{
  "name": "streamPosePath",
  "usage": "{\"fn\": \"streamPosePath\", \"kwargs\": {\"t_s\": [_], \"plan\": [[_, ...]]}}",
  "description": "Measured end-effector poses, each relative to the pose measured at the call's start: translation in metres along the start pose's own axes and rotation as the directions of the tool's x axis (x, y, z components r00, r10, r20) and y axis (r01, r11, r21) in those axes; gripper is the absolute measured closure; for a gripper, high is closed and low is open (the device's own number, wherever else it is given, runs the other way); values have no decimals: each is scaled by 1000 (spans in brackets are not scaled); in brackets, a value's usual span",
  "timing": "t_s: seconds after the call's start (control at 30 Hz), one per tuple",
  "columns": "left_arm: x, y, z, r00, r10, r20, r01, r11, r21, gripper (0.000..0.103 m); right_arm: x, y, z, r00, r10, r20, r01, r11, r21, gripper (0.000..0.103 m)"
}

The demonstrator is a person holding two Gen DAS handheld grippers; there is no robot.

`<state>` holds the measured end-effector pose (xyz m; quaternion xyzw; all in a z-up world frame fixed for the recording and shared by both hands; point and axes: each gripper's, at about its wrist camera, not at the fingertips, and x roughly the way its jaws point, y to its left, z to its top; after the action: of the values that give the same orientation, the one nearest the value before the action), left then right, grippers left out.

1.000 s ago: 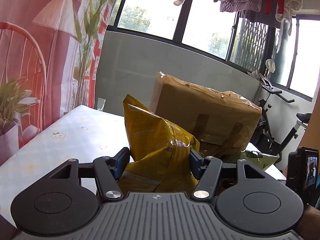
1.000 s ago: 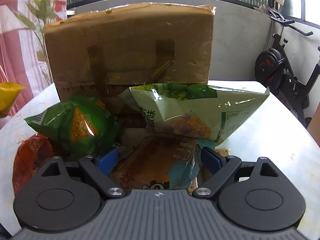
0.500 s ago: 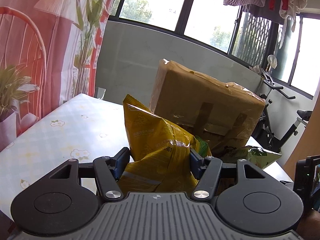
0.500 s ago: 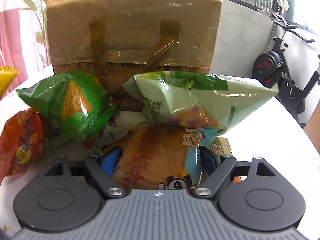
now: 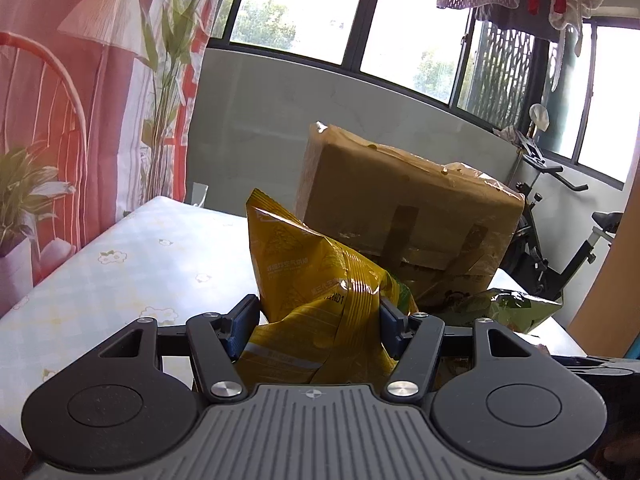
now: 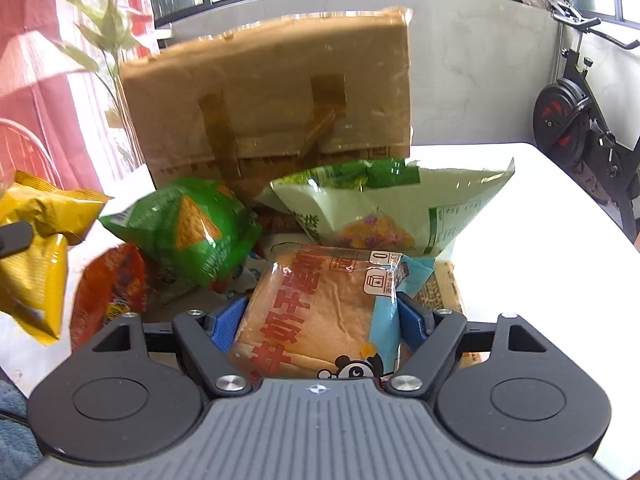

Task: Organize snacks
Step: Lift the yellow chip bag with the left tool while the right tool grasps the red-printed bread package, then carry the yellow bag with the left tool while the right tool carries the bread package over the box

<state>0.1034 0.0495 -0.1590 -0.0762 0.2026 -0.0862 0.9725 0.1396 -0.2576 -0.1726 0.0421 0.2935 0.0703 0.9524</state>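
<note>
Progress: early, I'd guess, pile by the cardboard box (image 6: 272,108) looks unsorted
Left tool (image 5: 318,314): clamped on yellow chip bag (image 5: 316,296), held above bench (image 5: 132,264)
Right tool (image 6: 320,316): squeezing bread pack (image 6: 320,312), at the pile
Left to do: green chip bag (image 6: 188,228), pale green bag (image 6: 384,208), red bag (image 6: 110,284)

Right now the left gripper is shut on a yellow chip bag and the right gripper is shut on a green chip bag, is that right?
Not quite. The right gripper is shut on the orange bread packet, as the right wrist view shows; the green chip bag lies loose behind. The left gripper does hold the yellow chip bag.
</note>
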Motion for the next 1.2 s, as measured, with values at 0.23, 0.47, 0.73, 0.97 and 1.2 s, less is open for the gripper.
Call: {"fn": "streamPosePath", "kwargs": {"t_s": [0.23, 0.47, 0.73, 0.97, 1.2], "plan": [[-10, -2, 23, 997, 3, 72, -7, 999, 49, 38, -39, -10, 16, 982, 29, 187, -28, 1000, -6, 24], [-18, 0, 52, 989, 25, 145, -32, 998, 49, 38, -60, -22, 37, 948, 36, 316, -39, 999, 4, 24], [-16, -7, 69, 984, 32, 175, -45, 996, 72, 38, -62, -30, 58, 922, 43, 384, -46, 999, -1, 25], [-2, -10, 83, 985, 27, 170, -39, 997, 71, 38, -54, -29, 75, 915, 53, 400, -48, 999, -20, 25], [10, -17, 100, 985, 15, 170, -26, 998, 62, 38, -48, -26, 98, 903, 80, 423, -63, 997, -53, 25]]}}
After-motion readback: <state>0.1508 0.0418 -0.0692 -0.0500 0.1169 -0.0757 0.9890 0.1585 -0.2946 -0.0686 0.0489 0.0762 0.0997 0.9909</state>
